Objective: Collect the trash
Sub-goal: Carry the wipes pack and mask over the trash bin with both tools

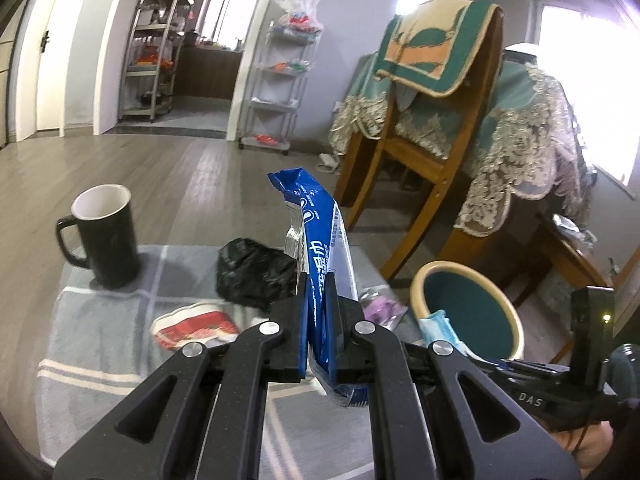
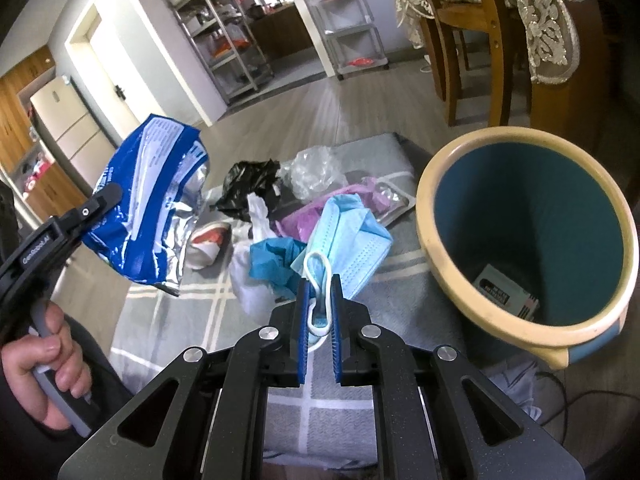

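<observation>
Left wrist view: my left tool (image 1: 316, 280) was clamped nearly shut on a blue wet-wipe packet (image 1: 316, 236), which stood upright between the pads, clear of the grey checked cloth (image 1: 104, 320) on the surface. On the cloth lay a black bag (image 1: 252, 272), a red-and-white wrapper (image 1: 192, 324) and a black mug (image 1: 106, 236). The bin (image 1: 468, 304) stood to the right.

Right wrist view: my right tool (image 2: 319, 280) was closed on the white ear loop of a blue face mask (image 2: 348, 240), the mask hanging just beyond the tips, left of the bin's cream rim (image 2: 432, 232). A small box (image 2: 508, 296) lay inside. Remaining trash sat heaped on the cloth behind.
</observation>
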Available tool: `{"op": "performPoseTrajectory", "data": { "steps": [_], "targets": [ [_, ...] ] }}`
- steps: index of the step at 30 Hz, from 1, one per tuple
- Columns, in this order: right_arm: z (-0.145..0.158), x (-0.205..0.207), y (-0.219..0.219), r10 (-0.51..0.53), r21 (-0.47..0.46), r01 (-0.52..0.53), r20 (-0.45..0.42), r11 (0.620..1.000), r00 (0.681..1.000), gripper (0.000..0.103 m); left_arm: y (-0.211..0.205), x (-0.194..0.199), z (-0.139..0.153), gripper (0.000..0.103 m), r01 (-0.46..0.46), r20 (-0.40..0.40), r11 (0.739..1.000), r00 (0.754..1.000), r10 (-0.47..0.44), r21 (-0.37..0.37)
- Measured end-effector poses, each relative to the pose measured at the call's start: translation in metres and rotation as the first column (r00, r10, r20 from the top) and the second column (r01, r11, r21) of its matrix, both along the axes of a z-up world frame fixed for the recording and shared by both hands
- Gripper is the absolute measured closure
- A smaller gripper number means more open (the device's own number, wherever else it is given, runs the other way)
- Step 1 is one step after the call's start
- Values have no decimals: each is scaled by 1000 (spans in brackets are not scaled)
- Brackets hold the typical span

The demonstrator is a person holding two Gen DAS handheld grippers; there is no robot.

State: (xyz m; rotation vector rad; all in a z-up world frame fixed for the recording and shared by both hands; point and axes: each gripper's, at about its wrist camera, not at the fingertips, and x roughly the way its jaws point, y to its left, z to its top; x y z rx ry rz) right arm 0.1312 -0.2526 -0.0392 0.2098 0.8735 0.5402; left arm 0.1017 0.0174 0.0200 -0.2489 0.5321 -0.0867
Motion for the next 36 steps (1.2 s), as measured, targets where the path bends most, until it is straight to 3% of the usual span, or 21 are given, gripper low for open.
{"op": "performPoseTrajectory", "data": {
  "steps": [13, 26, 36],
  "targets": [
    [23, 1, -39, -117, 22, 116, 52, 993, 992, 92, -57, 21, 3, 97, 164, 11, 986, 986, -164, -21],
    [32, -4, -79, -249, 29, 247, 75, 968, 966, 92, -119, 58, -4, 97, 316, 11, 946, 949, -316, -67],
    [37, -9, -103, -346, 25, 345, 97, 938, 933, 92, -163, 85, -17, 97, 376, -30, 922, 924, -381, -96]
  ]
}}
